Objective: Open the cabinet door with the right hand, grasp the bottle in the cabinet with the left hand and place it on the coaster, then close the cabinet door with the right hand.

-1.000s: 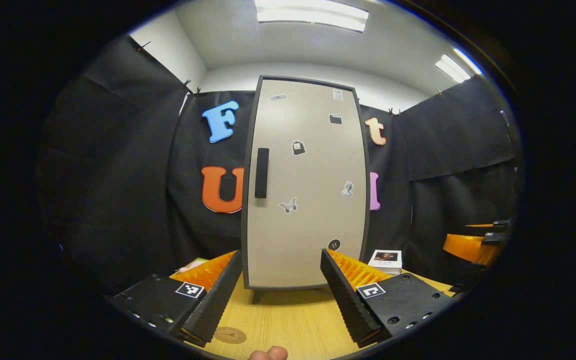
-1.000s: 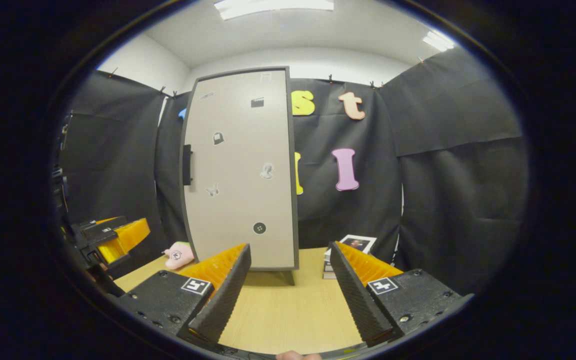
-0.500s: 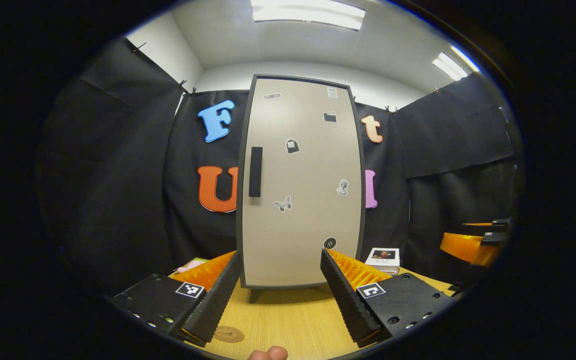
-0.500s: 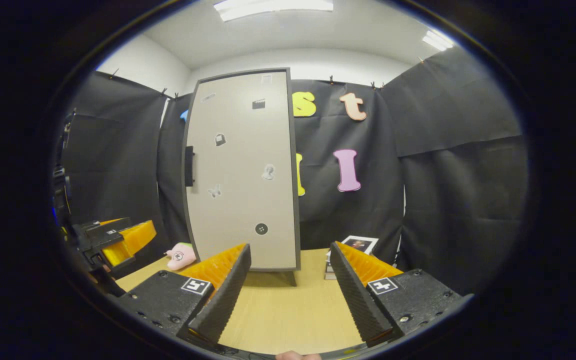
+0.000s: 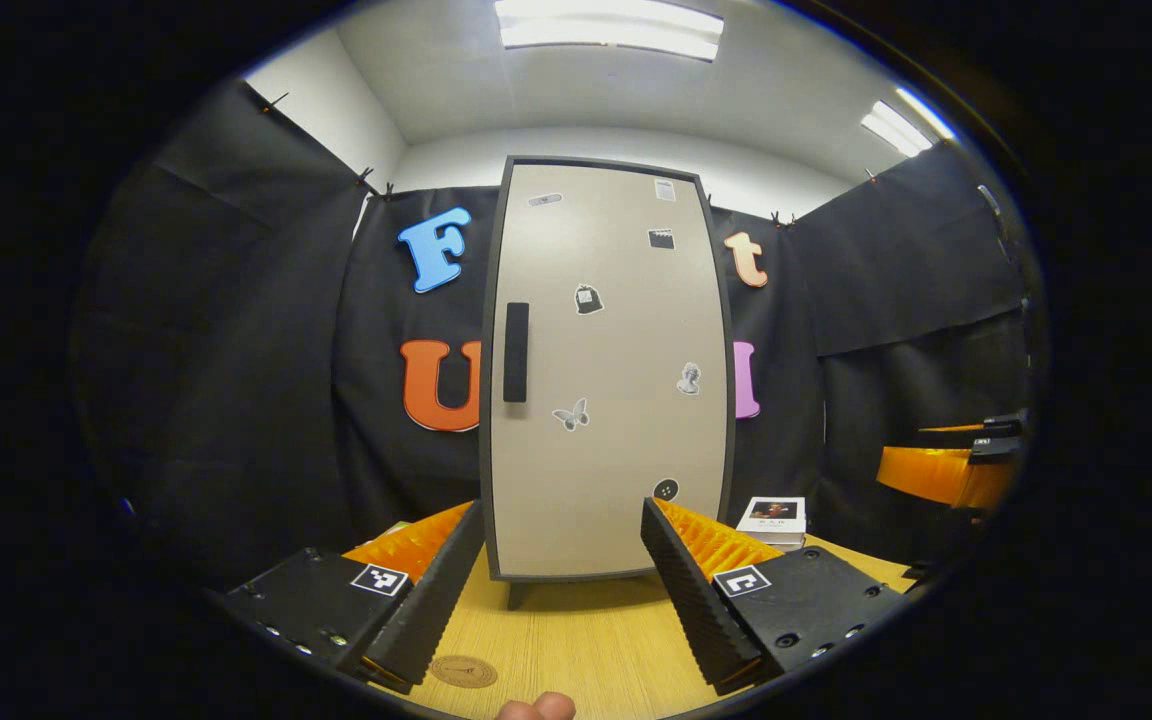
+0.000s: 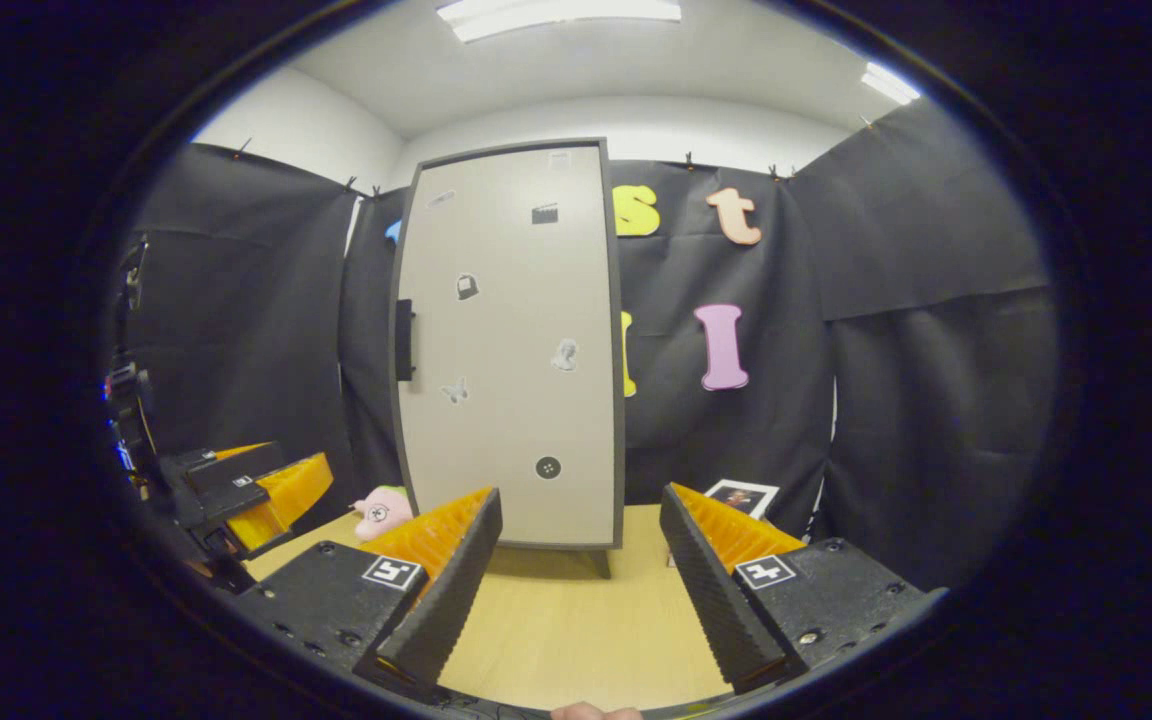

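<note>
Left gripper view. Left hand-held gripper (image 5: pixel 548 580) held low over the worktop (image 5: pixel 576 640), fingers spread wide and empty, aimed at the cabinet (image 5: pixel 606 370). Cabinet door (image 5: pixel 616 450) shut flush in its dark frame, so bottle presumably inside, unseen. Dark vertical handle (image 5: pixel 516 352) set near the door's left edge, about mid-height. Round coaster (image 5: pixel 463 671) flat on the worktop just beside the left finger. Stack of books (image 5: pixel 772 520) to the right of the cabinet. Right hand-held gripper (image 5: pixel 946 470) seen at the far right edge, well apart from the door.

Right gripper view. Right hand-held gripper (image 6: pixel 576 580) likewise wide open, nothing between the fingers, cabinet (image 6: pixel 516 350) ahead and to the left. Handle (image 6: pixel 403 340) shown edge-on, standing proud of the door face. Pink plush toy (image 6: pixel 381 510) on the worktop left of the cabinet; left hand-held gripper (image 6: pixel 246 485) at the left margin.

Handling, as judged. Door: a stiff, light panel, probably swinging on hinges along the right edge; best taken at the handle, 1 finger each side of the bar, pulled outward in an arc. Smooth handle possibly slippery, so a squared, firm pinch advisable. Cabinet on short legs, likely light enough to slide or tip under a sharp tug. Bottle's weight, stiffness and grip point: cannot be told while hidden.
</note>
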Available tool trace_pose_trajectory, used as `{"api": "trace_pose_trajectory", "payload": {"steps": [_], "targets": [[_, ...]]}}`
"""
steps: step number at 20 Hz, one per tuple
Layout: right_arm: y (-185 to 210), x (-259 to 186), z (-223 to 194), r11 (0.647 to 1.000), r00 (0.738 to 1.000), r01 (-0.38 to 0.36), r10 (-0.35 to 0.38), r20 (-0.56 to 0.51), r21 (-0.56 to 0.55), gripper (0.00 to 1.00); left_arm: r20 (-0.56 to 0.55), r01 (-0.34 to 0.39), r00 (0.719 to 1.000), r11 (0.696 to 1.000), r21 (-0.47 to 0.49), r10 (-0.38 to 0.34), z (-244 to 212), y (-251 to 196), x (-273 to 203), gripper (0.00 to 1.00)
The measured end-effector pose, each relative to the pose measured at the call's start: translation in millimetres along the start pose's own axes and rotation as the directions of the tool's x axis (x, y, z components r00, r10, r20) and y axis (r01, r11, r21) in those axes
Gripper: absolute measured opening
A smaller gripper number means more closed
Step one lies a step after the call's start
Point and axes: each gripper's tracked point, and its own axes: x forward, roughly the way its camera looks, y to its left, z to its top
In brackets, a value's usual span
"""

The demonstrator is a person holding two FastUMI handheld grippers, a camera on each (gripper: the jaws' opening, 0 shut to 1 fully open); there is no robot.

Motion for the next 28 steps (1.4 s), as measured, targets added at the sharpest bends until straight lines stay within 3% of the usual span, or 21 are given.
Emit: {"api": "trace_pose_trajectory", "payload": {"steps": [8, 13, 19, 28], "targets": [[70.1, 60.1, 40.8, 0.972, 0.972, -0.233, 0.233, -0.010, -0.006, 0.99, -0.001, -0.020, 1.000, 1.000, 0.009, 0.020, 5.9, 5.0, -11.7, 0.95], [117.4, 115.4, 66.5, 0.951, 0.951, -0.308, 0.309, -0.014, 0.006, 0.99, -0.004, -0.017, 1.000, 1.000, 0.011, 0.017, 5.8, 2.1, -17.2, 0.95], [162.3, 174.1, 101.1, 0.939, 0.939, -0.344, 0.344, 0.010, -0.022, 0.99, -0.001, -0.008, 1.000, 1.000, 0.006, 0.008, 7.2, 0.6, -23.2, 0.95], [241.4, 261.5, 105.0, 0.931, 0.934, -0.358, 0.357, -0.034, -0.066, 0.99, -0.016, -0.035, 0.999, 0.999, 0.030, 0.036, 0.2, 15.6, -30.0, 0.94]]}}
